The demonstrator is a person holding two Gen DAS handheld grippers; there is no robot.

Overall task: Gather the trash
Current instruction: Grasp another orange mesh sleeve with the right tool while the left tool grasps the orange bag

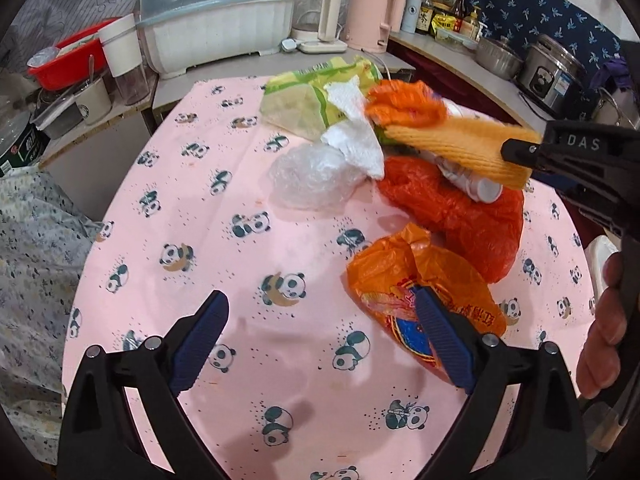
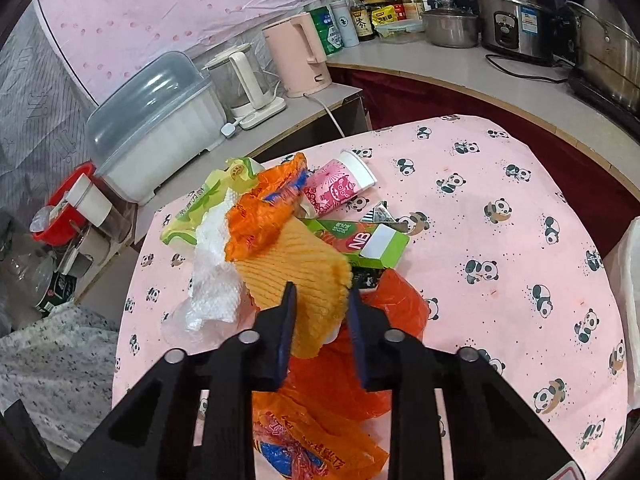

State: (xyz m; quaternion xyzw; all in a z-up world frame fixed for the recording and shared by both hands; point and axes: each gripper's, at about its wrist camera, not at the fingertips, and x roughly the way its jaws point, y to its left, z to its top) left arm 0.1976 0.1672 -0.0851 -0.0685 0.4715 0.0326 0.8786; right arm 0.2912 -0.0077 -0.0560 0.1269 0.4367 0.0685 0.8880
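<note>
A heap of trash lies on the panda-print tablecloth (image 1: 208, 240). My right gripper (image 2: 322, 296) is shut on a yellow ribbed foam sleeve (image 2: 296, 264) with an orange wrapper (image 2: 264, 208) at its far end, held above the heap; it also shows in the left wrist view (image 1: 460, 148). Under it lie a red plastic bag (image 1: 460, 212), white tissue (image 1: 356, 140), a clear plastic bag (image 1: 312, 180), a green-yellow packet (image 1: 304, 104), a green carton (image 2: 360, 240) and a pink paper cup (image 2: 340, 188). My left gripper (image 1: 320, 312) is open, its right finger over an orange printed bag (image 1: 424, 292).
Counters behind the table hold a covered dish rack (image 1: 216, 20), a glass kettle (image 1: 320, 12), a pink kettle (image 1: 372, 12), bottles, pots and a rice cooker (image 1: 556, 76). A red basin (image 1: 68, 64) is at the left. A white bag edge (image 2: 632, 300) is at the right.
</note>
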